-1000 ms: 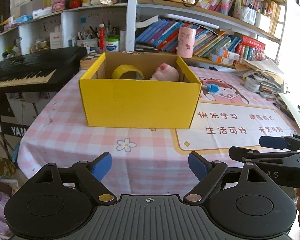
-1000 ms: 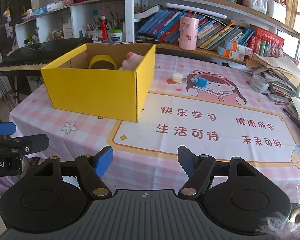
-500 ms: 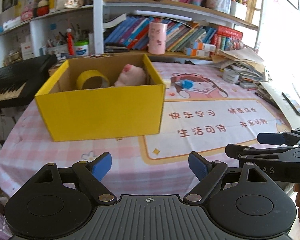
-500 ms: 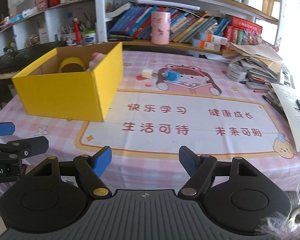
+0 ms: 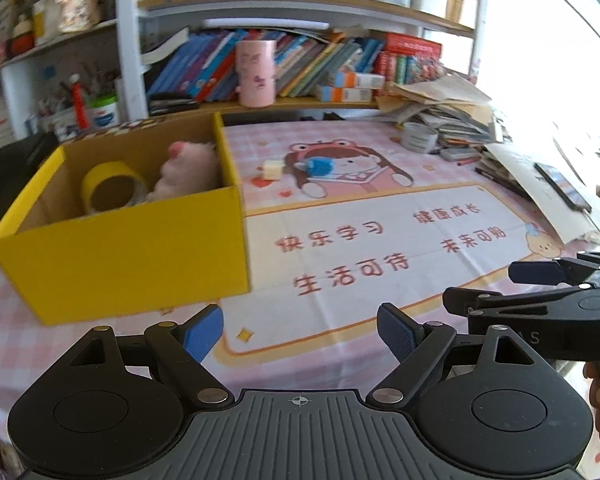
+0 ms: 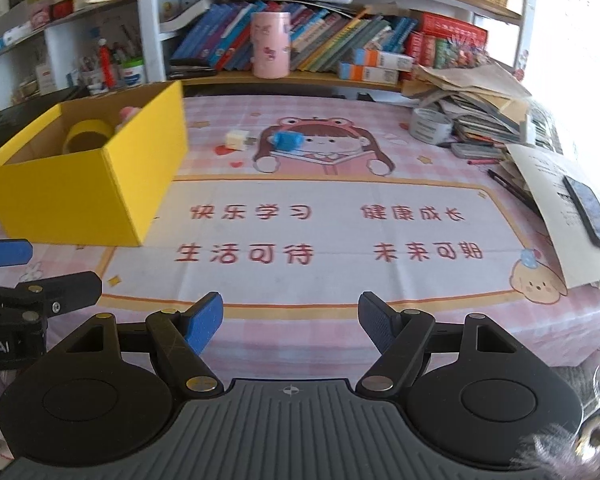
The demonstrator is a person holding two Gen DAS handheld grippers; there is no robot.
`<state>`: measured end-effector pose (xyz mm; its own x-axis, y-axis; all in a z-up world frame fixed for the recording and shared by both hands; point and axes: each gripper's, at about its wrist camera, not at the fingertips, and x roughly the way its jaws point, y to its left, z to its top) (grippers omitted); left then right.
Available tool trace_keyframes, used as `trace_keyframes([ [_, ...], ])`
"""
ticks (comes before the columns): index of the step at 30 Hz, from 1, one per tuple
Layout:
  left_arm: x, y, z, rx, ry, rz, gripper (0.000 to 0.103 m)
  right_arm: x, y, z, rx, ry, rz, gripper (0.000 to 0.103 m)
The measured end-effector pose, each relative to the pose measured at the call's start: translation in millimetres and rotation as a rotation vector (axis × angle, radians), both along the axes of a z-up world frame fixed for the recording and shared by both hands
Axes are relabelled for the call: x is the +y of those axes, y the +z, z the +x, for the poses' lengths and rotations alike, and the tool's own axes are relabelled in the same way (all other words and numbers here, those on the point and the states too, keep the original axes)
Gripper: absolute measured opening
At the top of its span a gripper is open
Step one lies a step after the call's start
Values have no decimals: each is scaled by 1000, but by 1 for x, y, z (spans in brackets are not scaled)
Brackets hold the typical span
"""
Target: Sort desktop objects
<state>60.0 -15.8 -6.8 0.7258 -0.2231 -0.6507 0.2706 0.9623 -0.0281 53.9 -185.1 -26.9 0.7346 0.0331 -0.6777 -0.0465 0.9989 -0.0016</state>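
Note:
A yellow cardboard box (image 5: pixel 132 248) (image 6: pixel 100 184) stands at the left of the table, holding a roll of yellow tape (image 5: pixel 110 190) (image 6: pixel 88 134) and a pink plush toy (image 5: pixel 186 174) (image 6: pixel 127 114). Beyond it on the printed mat lie a small cream cube (image 5: pixel 273 169) (image 6: pixel 238 139) and a blue object (image 5: pixel 320 165) (image 6: pixel 287 141). My left gripper (image 5: pixel 300 334) hovers open and empty over the table's near edge. My right gripper (image 6: pixel 291 322) is open and empty too, to the right of the left one, far from both small objects.
The pink checked tablecloth (image 6: pixel 340 120) carries a cartoon mat (image 6: pixel 332 232). A grey tape roll (image 6: pixel 430 124), stacked papers (image 6: pixel 480 104), pens and a phone (image 6: pixel 590 208) crowd the right side. Bookshelves with a pink cup (image 6: pixel 270 44) stand behind; a keyboard (image 5: pixel 16 160) lies left.
Both views have swung right: the yellow box has slid from the middle to the left, and the cube, the blue object and the paper pile have come further into view.

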Motion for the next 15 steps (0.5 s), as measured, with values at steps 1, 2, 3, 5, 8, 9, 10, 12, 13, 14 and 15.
trace_keyframes([
  [1,-3,0,1,-3,-8,4,87,-4,0,2,2,-11,3,73],
  [2,-7,0,3,-5,-15,8,87,-7,0,3,3,-18,7,73],
  [3,-10,0,5,-6,-21,12,87,-11,-1,5,3,-24,10,73],
  [5,-16,-1,10,-5,-28,16,87,-17,-1,9,6,-34,14,73],
  [8,-24,-2,18,0,-28,18,87,-26,-3,17,11,-37,18,73],
  [9,-27,-2,21,3,-26,18,87,-28,-3,20,13,-37,18,73],
  [10,-30,-3,23,6,-25,18,87,-31,-3,23,16,-36,19,73],
  [12,-36,-4,30,13,-20,15,87,-36,-3,30,19,-28,19,73],
  [13,-39,-5,33,18,-17,13,87,-38,-3,33,20,-23,17,73],
  [14,-42,-6,37,22,-13,11,87,-41,-4,37,23,-17,15,73],
  [15,-45,-7,41,27,-8,9,87,-43,-4,41,26,-10,12,73],
])
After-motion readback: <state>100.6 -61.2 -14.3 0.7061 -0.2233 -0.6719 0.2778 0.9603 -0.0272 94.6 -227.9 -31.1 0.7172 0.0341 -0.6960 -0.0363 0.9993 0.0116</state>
